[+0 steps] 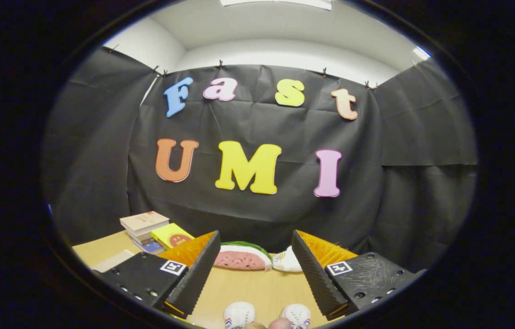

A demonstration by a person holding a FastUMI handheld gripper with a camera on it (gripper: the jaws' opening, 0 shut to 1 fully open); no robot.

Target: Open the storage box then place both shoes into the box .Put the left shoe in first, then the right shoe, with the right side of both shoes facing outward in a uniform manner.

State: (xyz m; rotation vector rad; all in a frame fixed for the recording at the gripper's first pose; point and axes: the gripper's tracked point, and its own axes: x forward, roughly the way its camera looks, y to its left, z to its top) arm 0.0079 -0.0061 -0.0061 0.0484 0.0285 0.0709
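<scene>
- Two shoes (266, 315) lie side by side on the table (248, 288), low between the fingers and nearer than their tips, toes pointing ahead.
- Gripper (255, 260) hangs above them, fingers spread wide, grasping nothing.
- Shoes look white with red-blue trim; only the toes show.
- I can't spot any storage box.

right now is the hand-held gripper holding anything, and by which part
Nothing is held. The hand-held gripper has its fingers spread wide over the bare wooden table; the two white shoes' toes lie below the gap, untouched.
</scene>
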